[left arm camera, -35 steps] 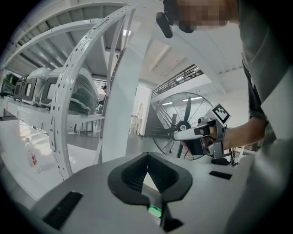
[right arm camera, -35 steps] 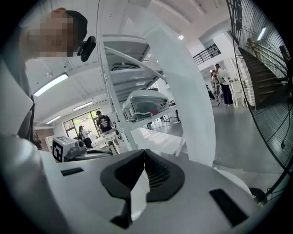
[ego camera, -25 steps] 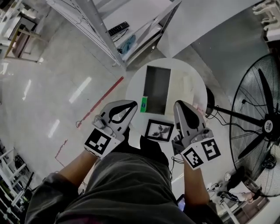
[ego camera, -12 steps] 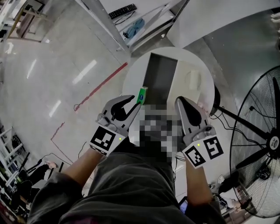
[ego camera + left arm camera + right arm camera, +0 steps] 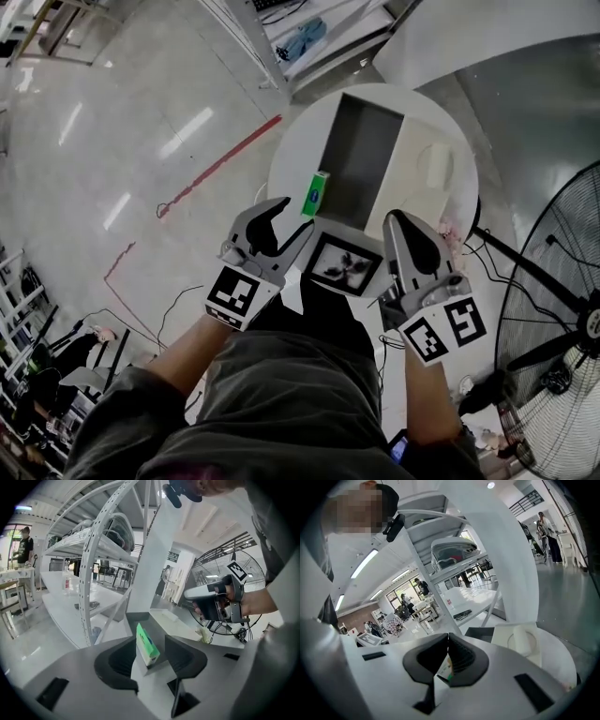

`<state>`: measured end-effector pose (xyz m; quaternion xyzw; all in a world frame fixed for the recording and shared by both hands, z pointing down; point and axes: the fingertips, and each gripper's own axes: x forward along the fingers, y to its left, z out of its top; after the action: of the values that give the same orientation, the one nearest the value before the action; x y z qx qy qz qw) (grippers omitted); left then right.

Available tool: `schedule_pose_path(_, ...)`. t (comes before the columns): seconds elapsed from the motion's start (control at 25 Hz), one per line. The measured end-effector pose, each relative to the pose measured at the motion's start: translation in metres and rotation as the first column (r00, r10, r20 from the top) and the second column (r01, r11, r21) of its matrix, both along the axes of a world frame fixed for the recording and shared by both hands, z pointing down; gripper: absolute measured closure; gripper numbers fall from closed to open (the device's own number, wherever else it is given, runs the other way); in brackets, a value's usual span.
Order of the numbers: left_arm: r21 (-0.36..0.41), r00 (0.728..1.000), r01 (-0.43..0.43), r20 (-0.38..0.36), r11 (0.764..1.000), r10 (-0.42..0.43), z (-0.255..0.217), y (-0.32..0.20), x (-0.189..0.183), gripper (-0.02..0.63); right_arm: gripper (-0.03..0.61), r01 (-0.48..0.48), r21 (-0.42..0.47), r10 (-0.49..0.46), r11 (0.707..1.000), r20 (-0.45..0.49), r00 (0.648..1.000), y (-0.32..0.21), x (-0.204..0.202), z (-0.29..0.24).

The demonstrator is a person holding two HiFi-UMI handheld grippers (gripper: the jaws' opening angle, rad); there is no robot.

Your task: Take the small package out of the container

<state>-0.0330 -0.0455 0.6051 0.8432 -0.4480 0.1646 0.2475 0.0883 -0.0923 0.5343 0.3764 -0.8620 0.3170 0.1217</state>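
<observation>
Left gripper [image 5: 150,662] opening around upright small package [image 5: 146,645]

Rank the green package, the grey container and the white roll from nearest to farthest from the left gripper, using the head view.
From the left gripper, jaws opening around the ungripped green package:
1. green package, just beyond the tips, left of the container.
2. grey container, mid-table.
3. white roll, at the far right of the table.

The round white tabletop [image 5: 417,117] carries a grey open container [image 5: 361,155] at centre, a small green package [image 5: 316,194] upright just beside it at 9 o'clock, a framed picture [image 5: 339,264] at 6, a white roll [image 5: 439,166] at 3
</observation>
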Motion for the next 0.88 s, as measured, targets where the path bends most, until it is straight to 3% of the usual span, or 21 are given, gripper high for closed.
schedule_pose_path(0.56,-0.048,0.999,0.041,0.009,0.998,-0.041,0.045,-0.002,0.018,0.403,0.557,0.029,-0.044,-0.030,0.999,-0.022,0.999,0.018,0.002,0.030)
schedule_pose_path(0.88,-0.081,0.998,0.059,0.040,0.995,-0.056,0.050,-0.005,0.019,0.489,0.557,0.003,-0.049,-0.004,0.999,-0.018,1.000,0.020,0.008,0.031)
